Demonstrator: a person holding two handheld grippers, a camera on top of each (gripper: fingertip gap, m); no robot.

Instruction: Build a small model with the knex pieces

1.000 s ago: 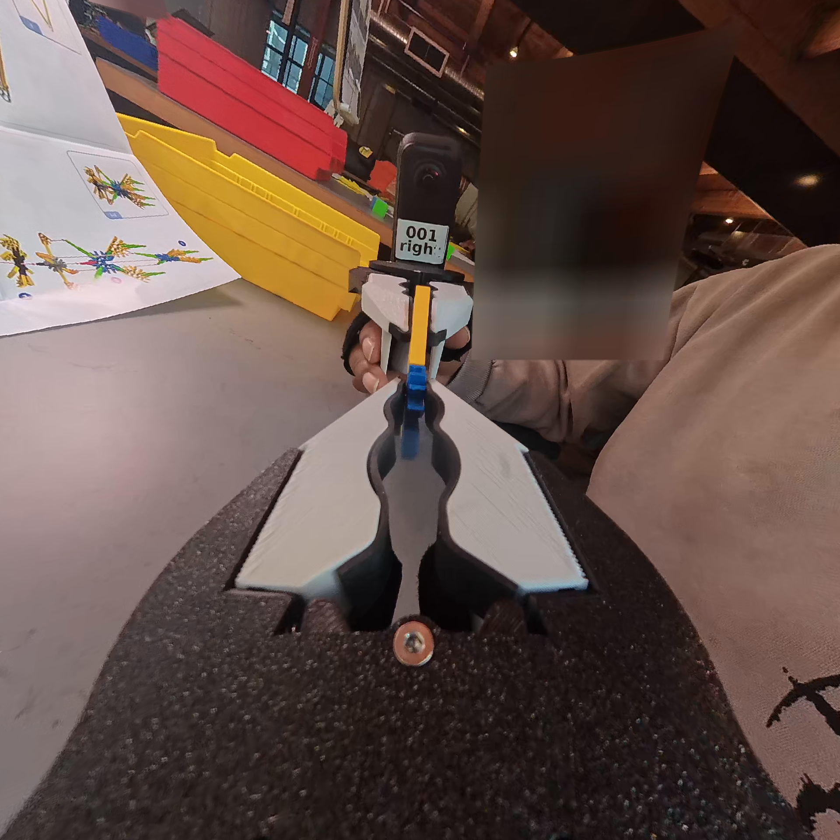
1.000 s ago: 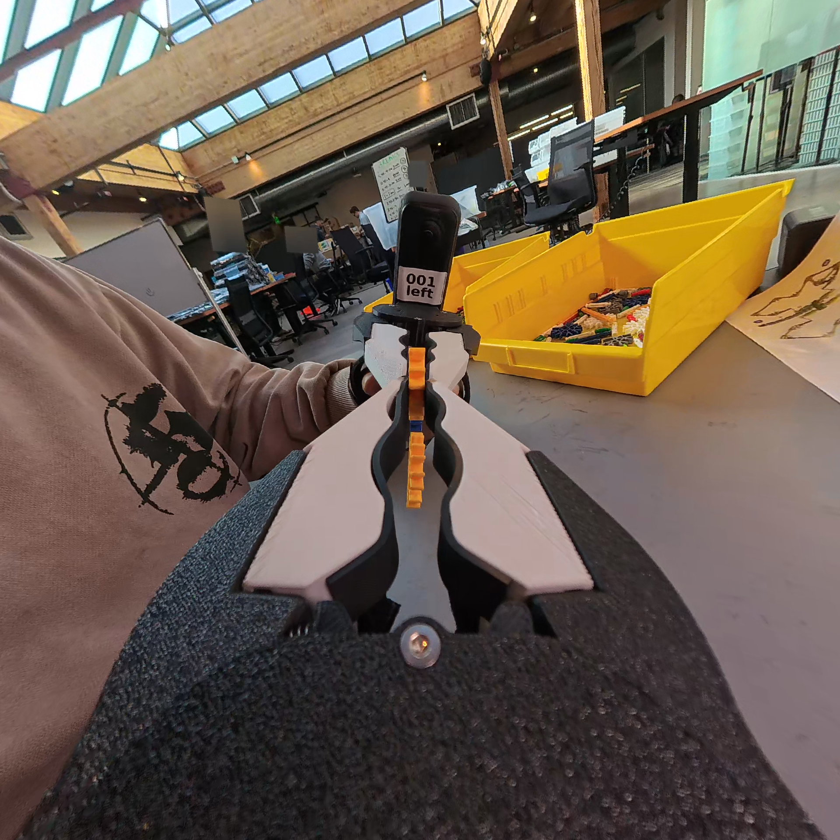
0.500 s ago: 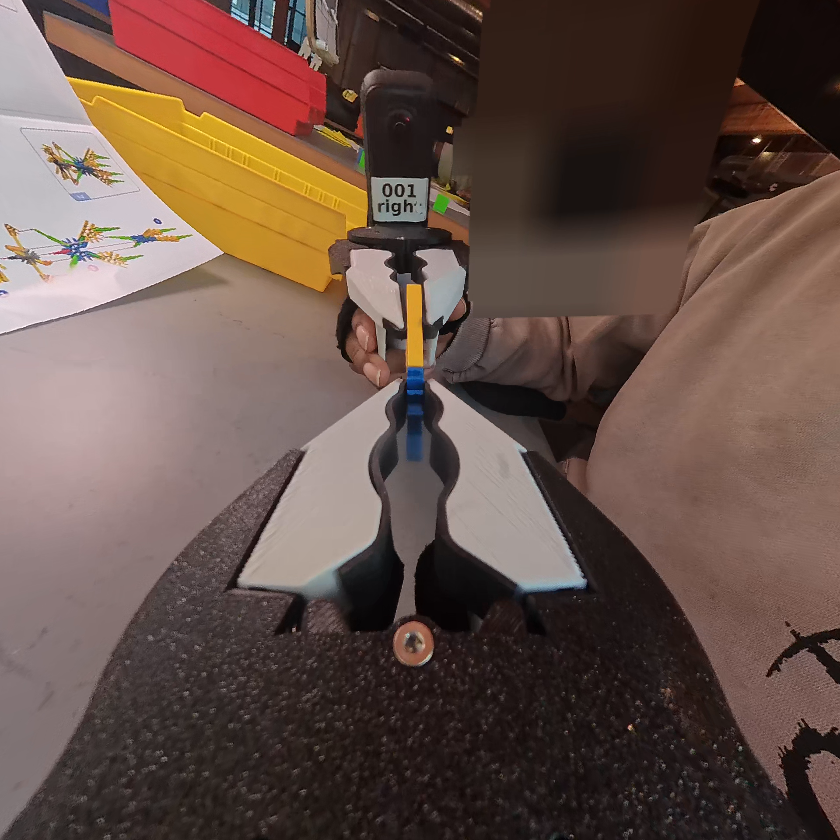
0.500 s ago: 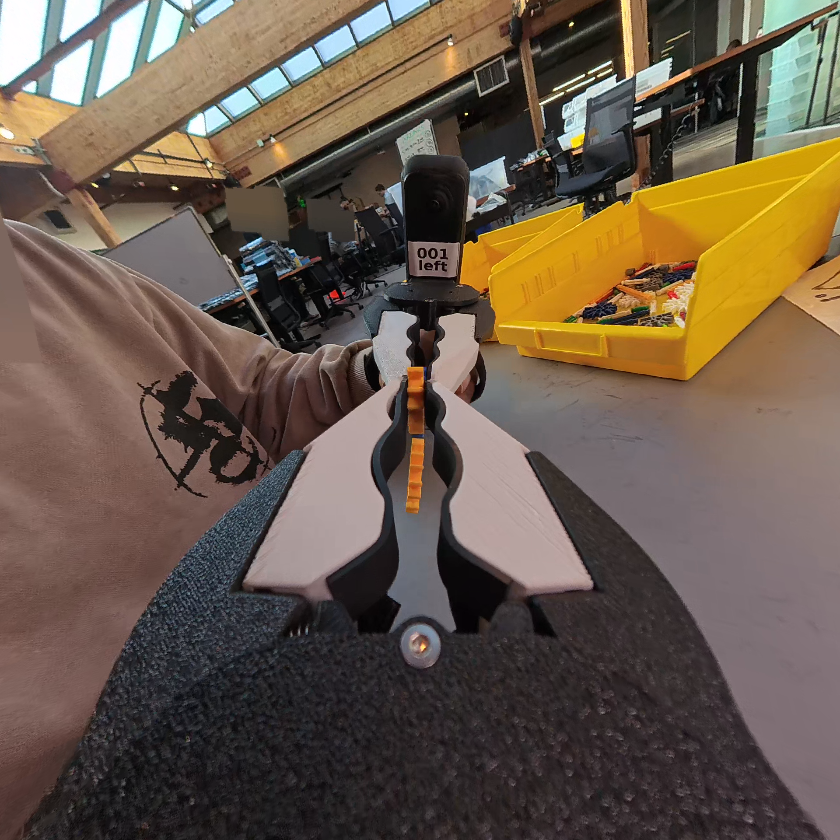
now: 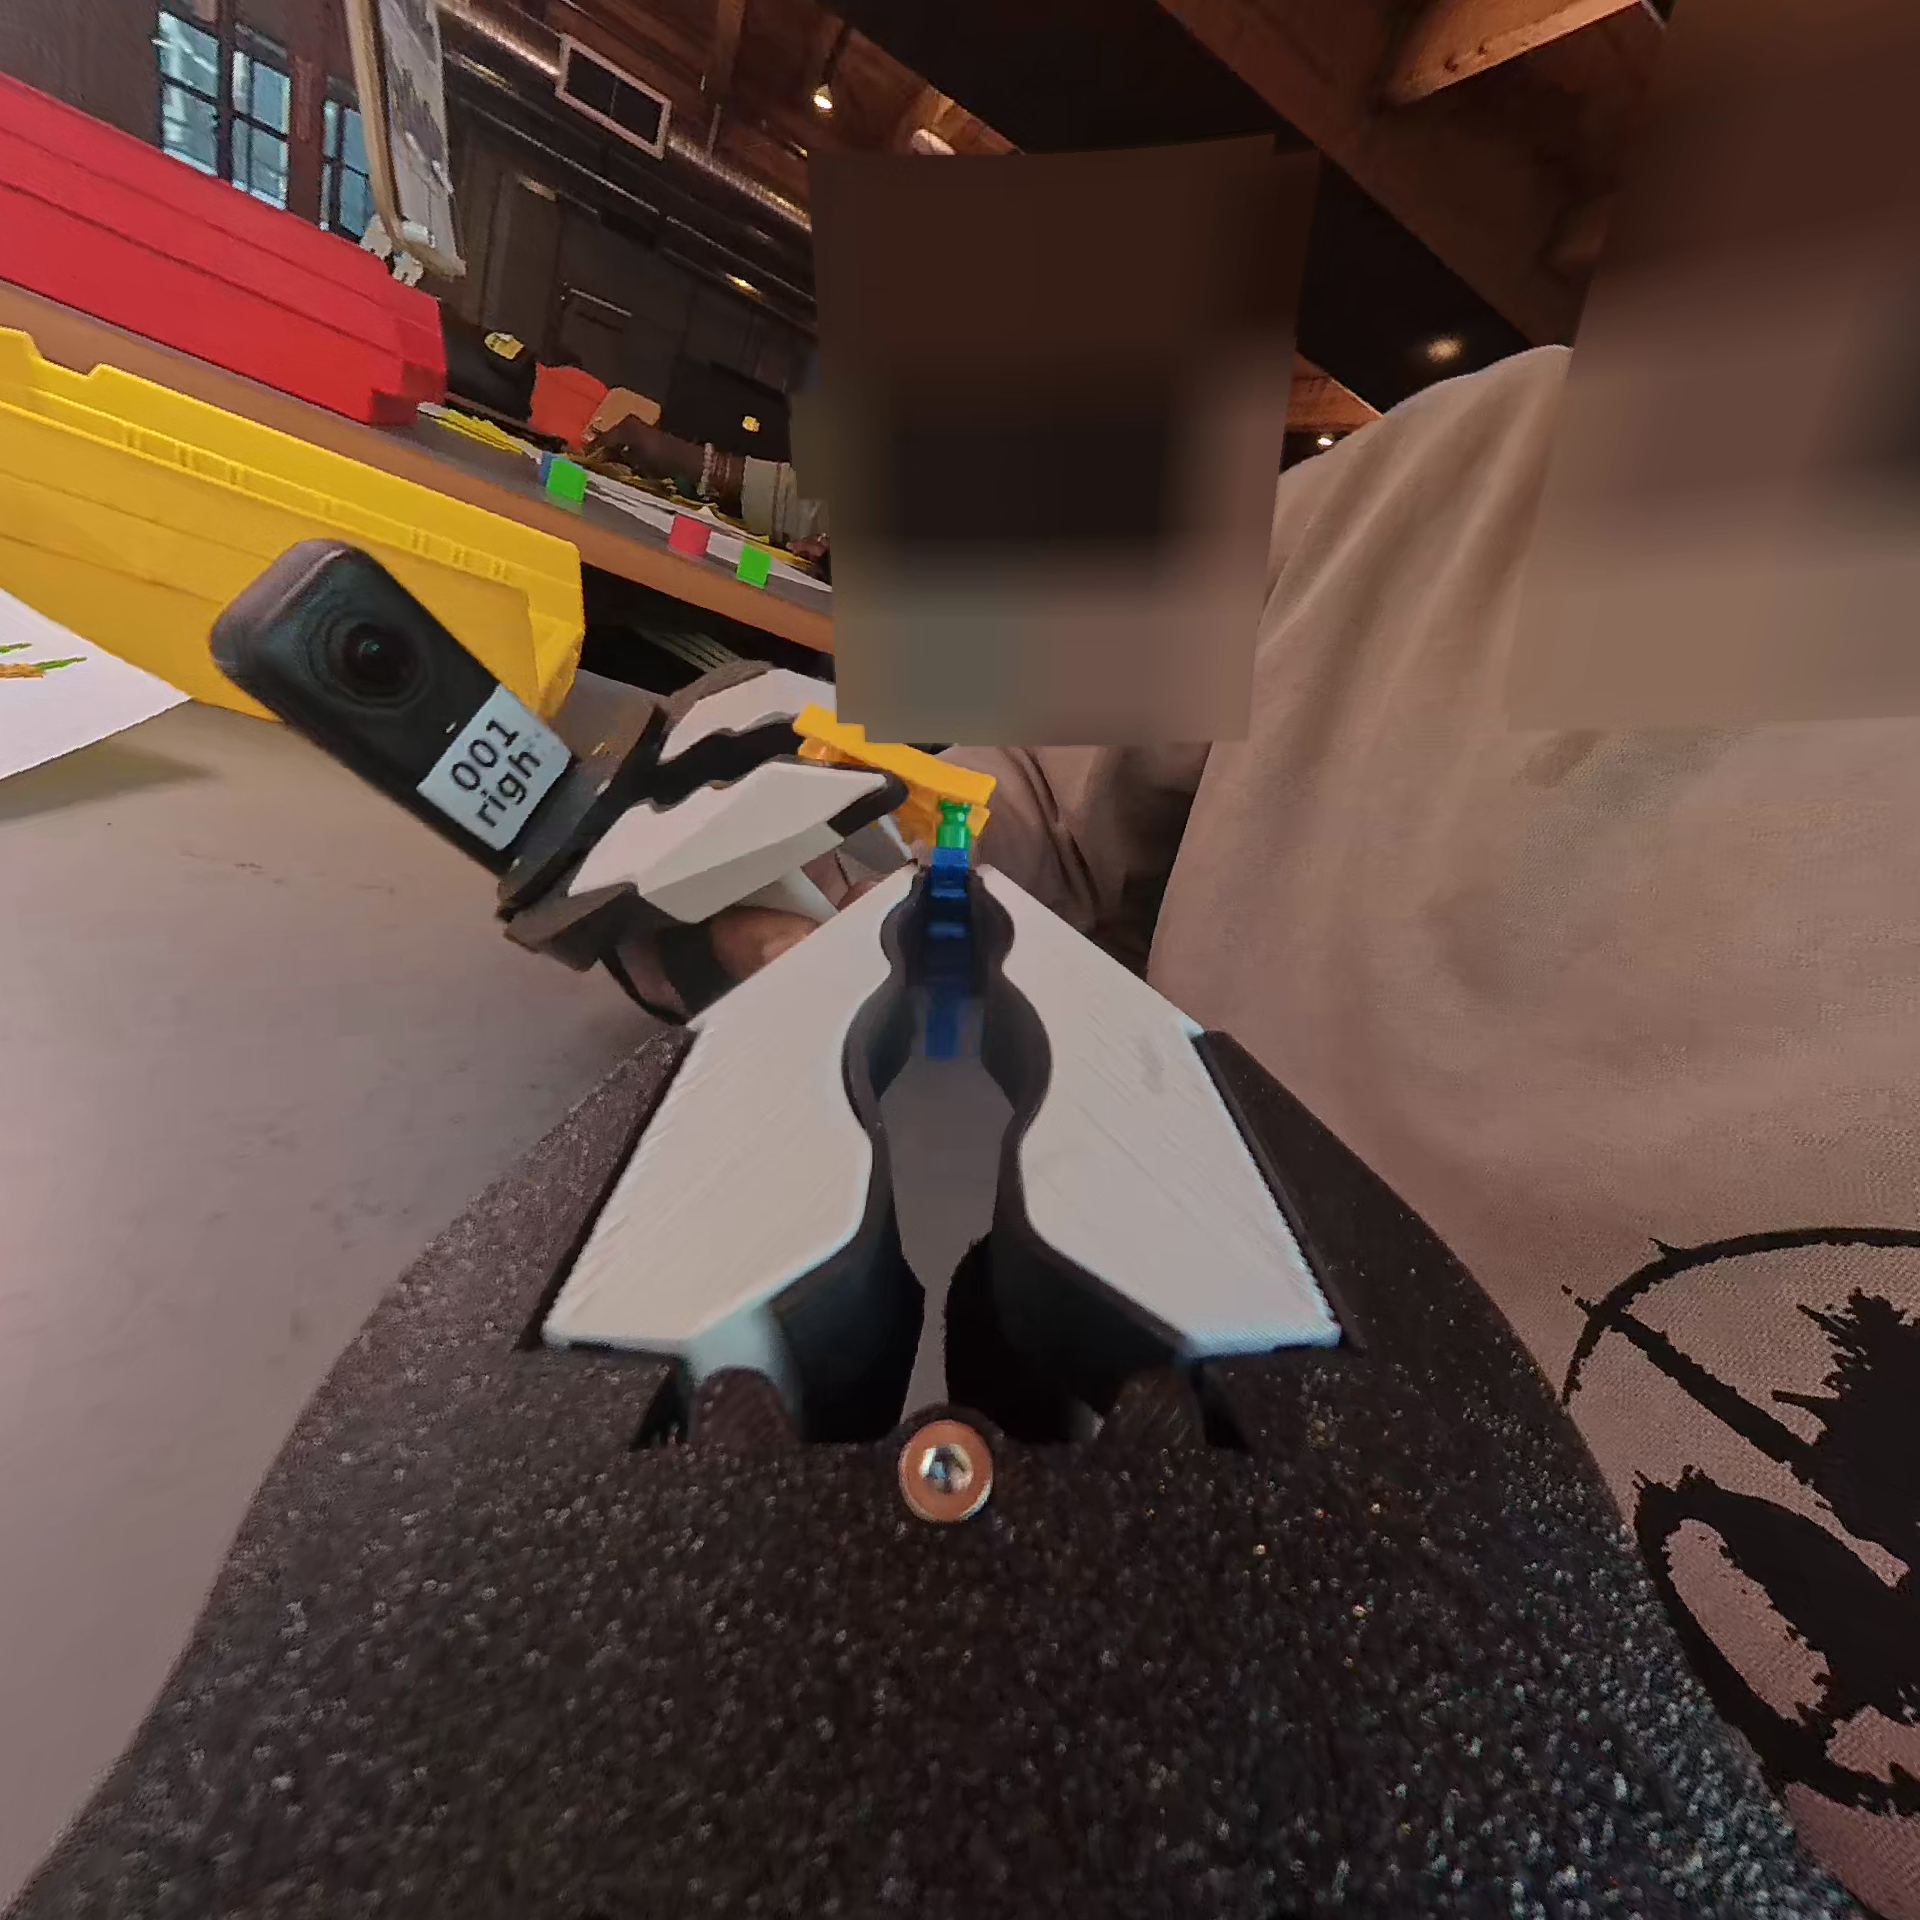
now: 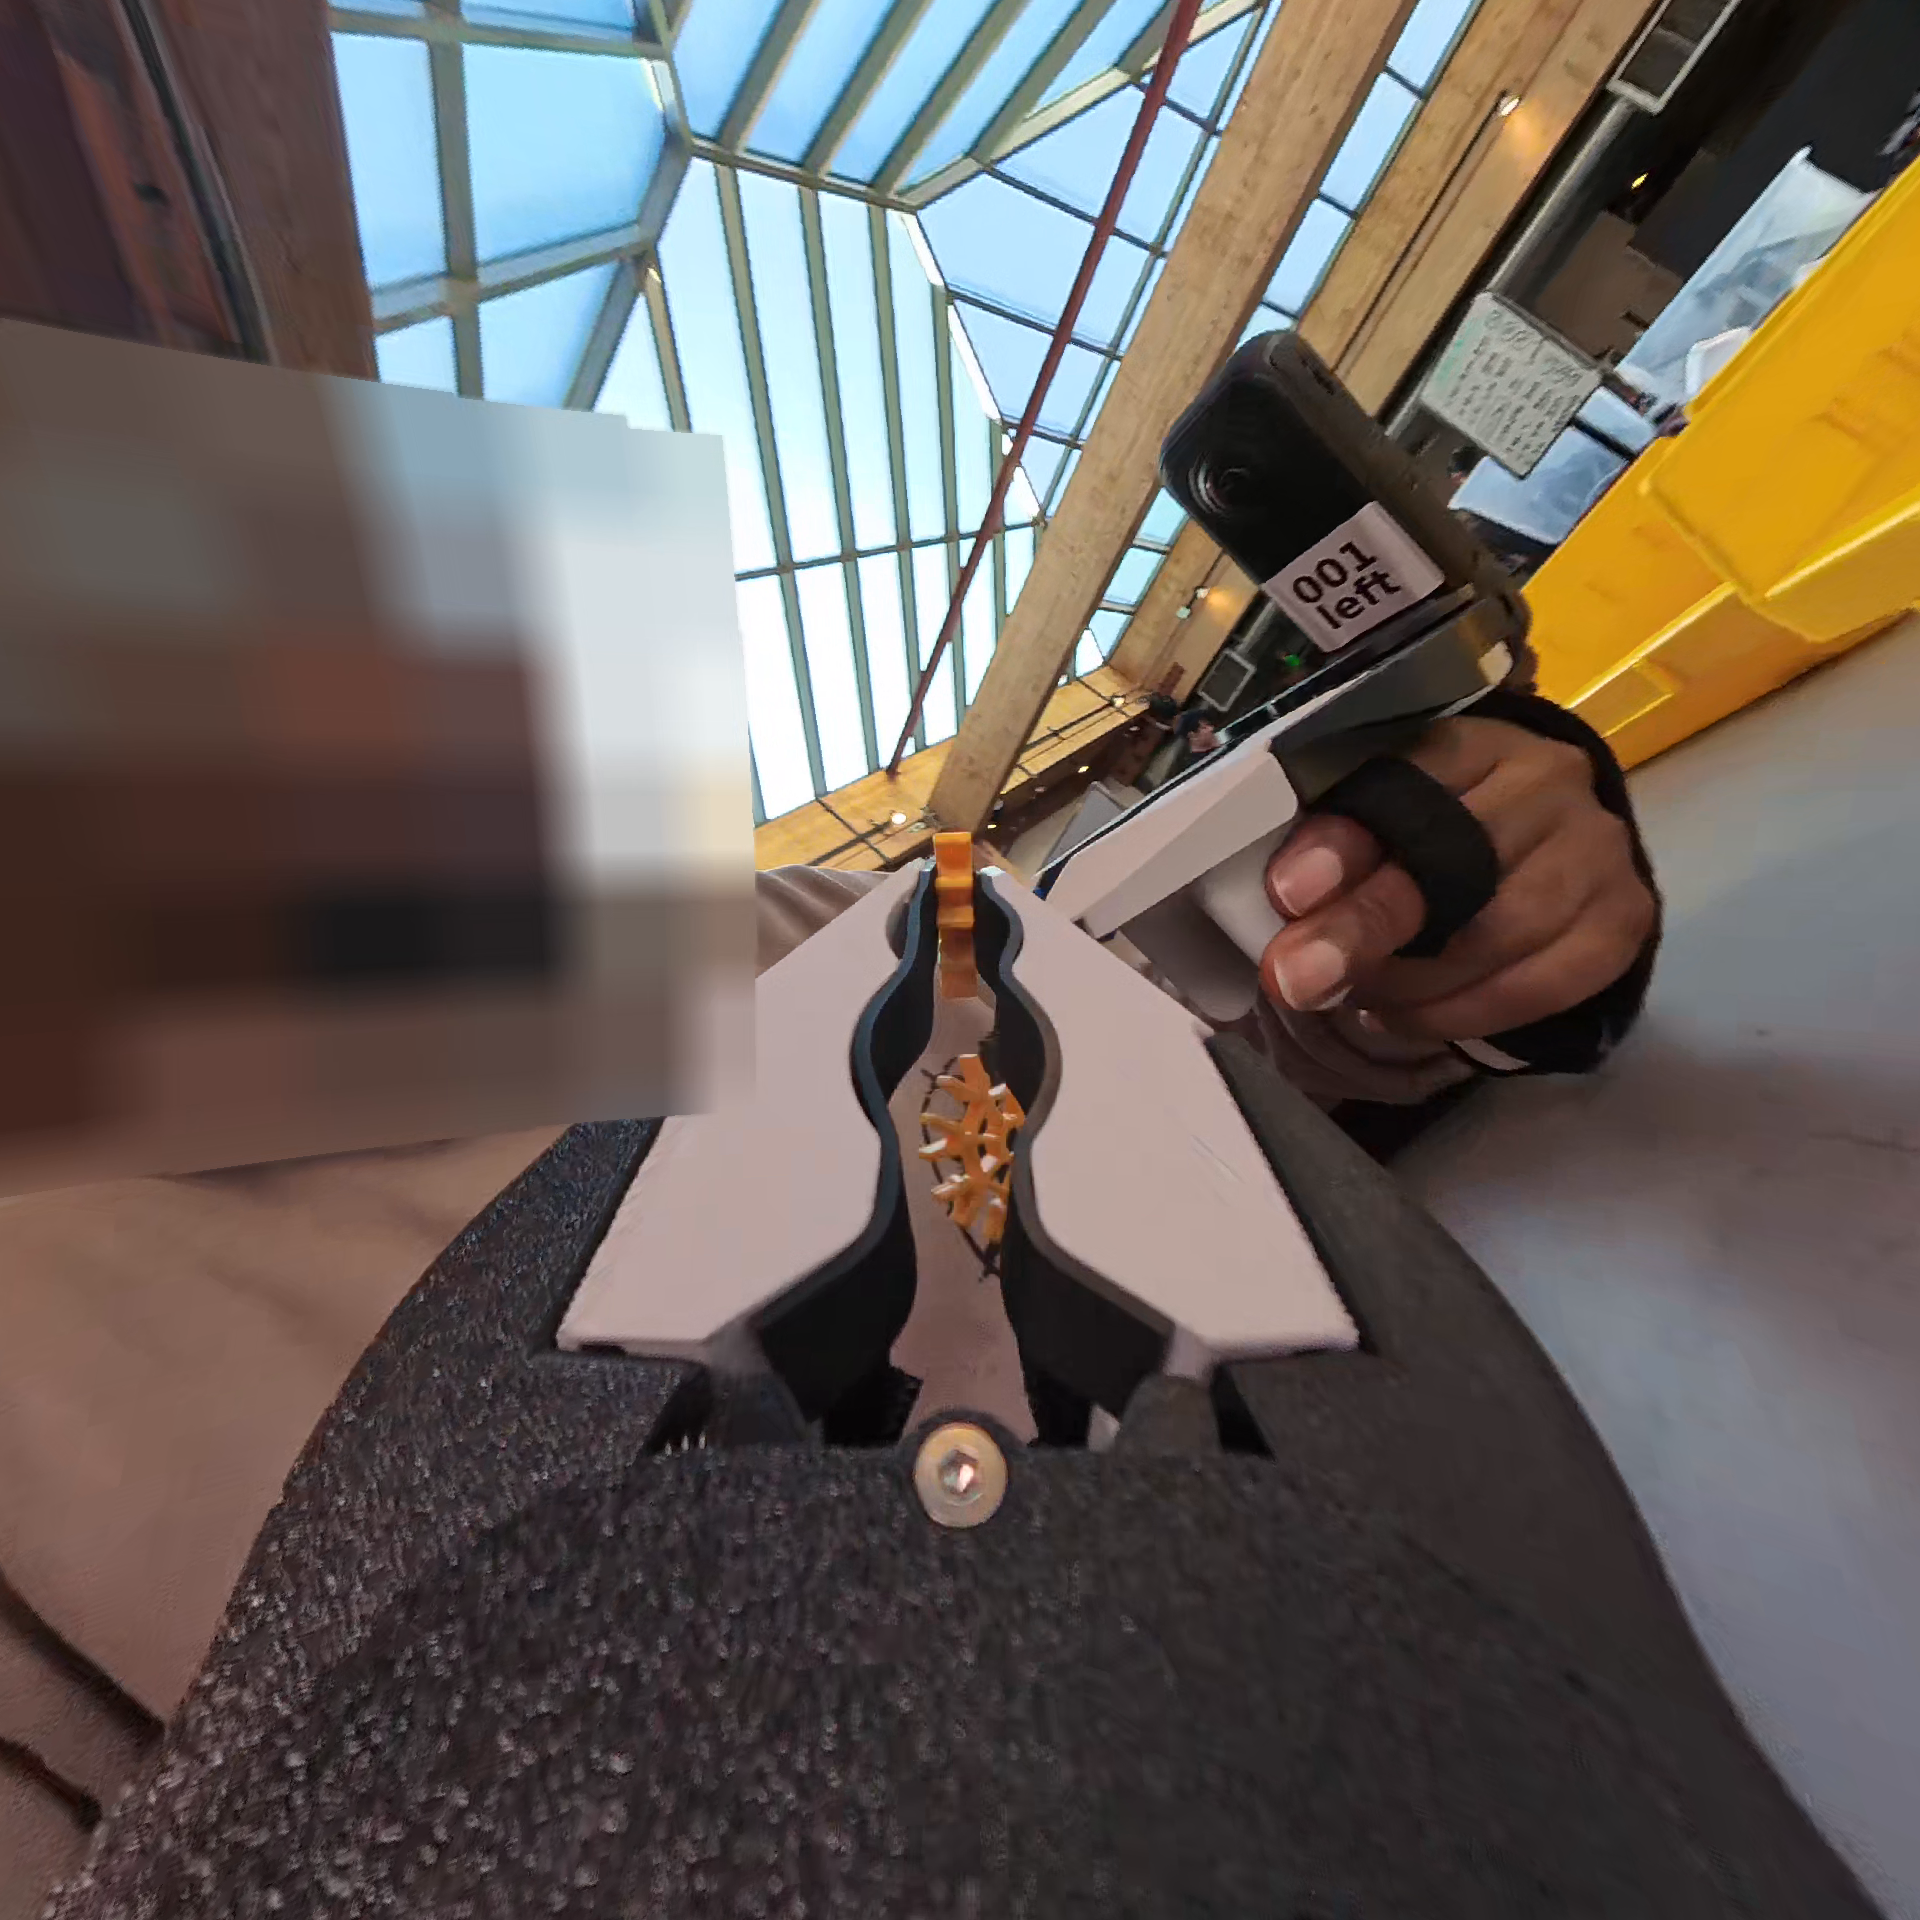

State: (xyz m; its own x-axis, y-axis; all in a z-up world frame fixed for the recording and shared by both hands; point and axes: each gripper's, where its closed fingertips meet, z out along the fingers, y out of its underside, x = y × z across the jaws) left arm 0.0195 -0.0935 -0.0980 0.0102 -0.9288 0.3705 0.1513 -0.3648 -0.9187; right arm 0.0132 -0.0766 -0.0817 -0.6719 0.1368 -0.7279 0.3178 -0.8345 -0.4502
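Left gripper (image 5: 948, 883) jaws pinch a blue piece (image 5: 945, 935); right gripper (image 6: 956, 904) jaws clamp an orange piece (image 6: 954, 914) at their tips. Thin grips, so twisting could pop either loose above the table (image 5: 260, 1039).

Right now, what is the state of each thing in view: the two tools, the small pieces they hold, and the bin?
left tool: shut on blue piece
blue piece: clamped, green rod at its far end
right tool: shut on orange piece
orange piece: clamped, pokes past the tips
yellow bin: rests on grey table
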